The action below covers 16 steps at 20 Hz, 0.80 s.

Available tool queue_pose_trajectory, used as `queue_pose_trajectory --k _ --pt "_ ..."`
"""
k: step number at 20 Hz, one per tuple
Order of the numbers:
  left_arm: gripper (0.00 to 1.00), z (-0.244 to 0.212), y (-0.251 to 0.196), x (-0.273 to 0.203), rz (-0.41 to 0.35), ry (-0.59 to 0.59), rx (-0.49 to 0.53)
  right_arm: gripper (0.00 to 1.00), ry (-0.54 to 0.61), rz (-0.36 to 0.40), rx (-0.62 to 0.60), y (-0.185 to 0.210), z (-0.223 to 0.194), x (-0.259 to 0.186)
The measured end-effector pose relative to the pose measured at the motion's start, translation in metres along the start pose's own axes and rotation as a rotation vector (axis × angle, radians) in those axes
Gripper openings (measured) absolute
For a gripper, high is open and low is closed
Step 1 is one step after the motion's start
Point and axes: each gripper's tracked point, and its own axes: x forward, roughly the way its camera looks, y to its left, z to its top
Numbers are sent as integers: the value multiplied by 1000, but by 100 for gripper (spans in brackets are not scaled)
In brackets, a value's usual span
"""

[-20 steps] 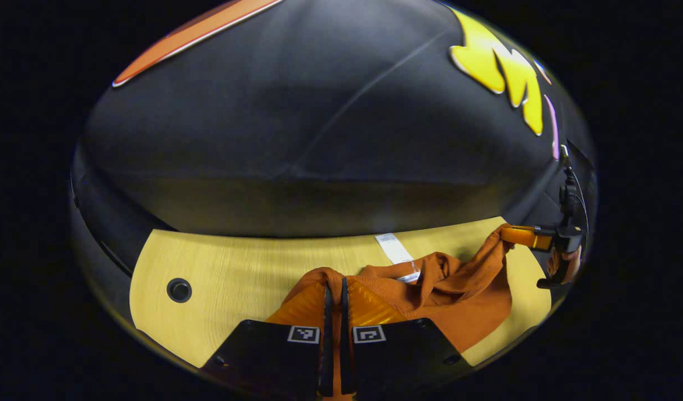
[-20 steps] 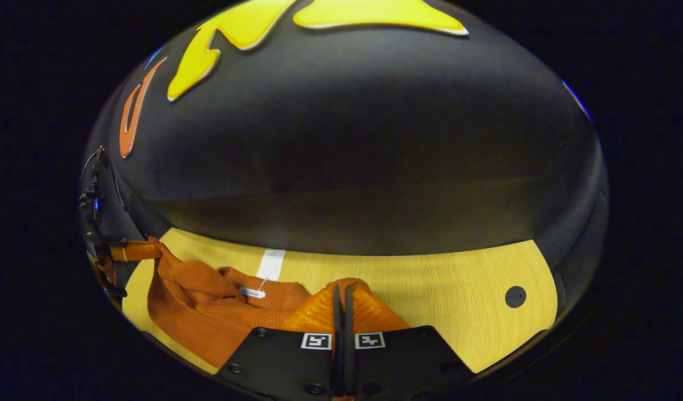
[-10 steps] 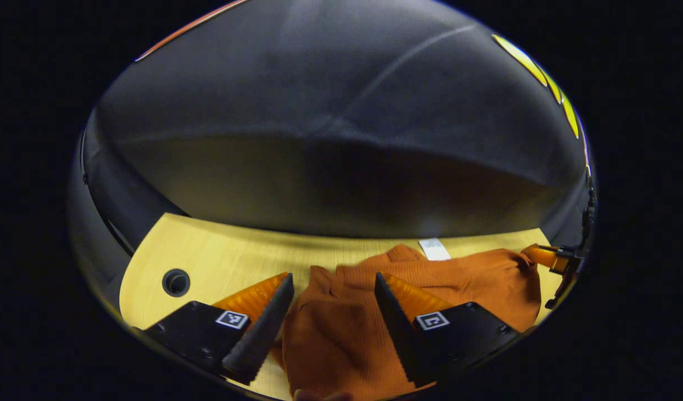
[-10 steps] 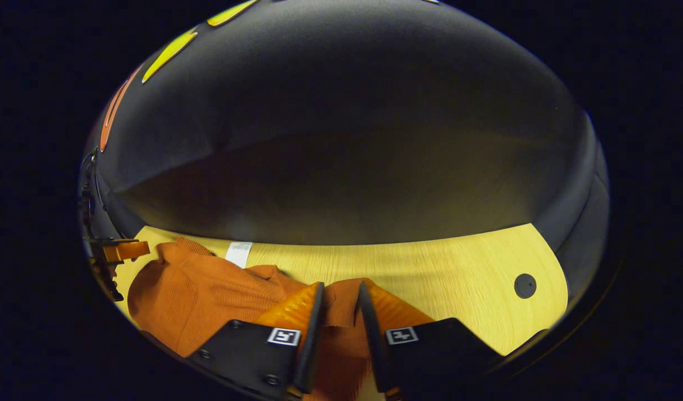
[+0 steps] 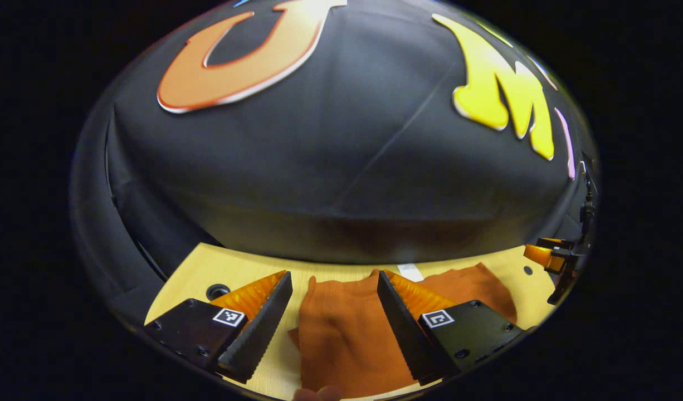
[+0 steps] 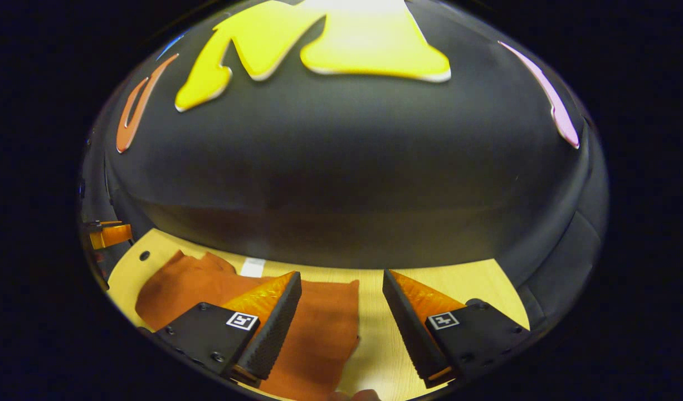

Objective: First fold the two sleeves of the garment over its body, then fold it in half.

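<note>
On the table, both grippers' fingers gape above the garment.

A recording booth, not a home: black cloth wall close behind a bare light-wood tabletop with a cable grommet hole near its left corner.

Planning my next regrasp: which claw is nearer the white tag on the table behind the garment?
Left, I'd judge. The left claw hangs open over the orange garment, the white tag just past its right finger. The right claw, also open, straddles the garment's edge, the tag farther left.
</note>
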Motion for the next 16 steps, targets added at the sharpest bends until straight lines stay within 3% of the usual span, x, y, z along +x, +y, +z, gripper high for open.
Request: queue_pose_trajectory --k 4,9,11,12,14,16 --pt "100 70 -15 -81 2 -183 19 96 -196 6 52 22 77 -88" --pt "100 124 -40 -177 -14 -365 53 96 -435 55 54 52 130 -212" --pt "98 126 -49 -214 -24 -410 64 95 -478 56 16 58 127 -254" --pt "87 122 -52 -230 -16 -419 74 95 -505 46 -1 60 122 -272" --pt "87 109 -57 -260 14 -442 94 95 -547 28 -17 67 112 -310" --pt "87 93 -76 -280 -19 -461 117 93 -572 10 -25 72 96 -338"
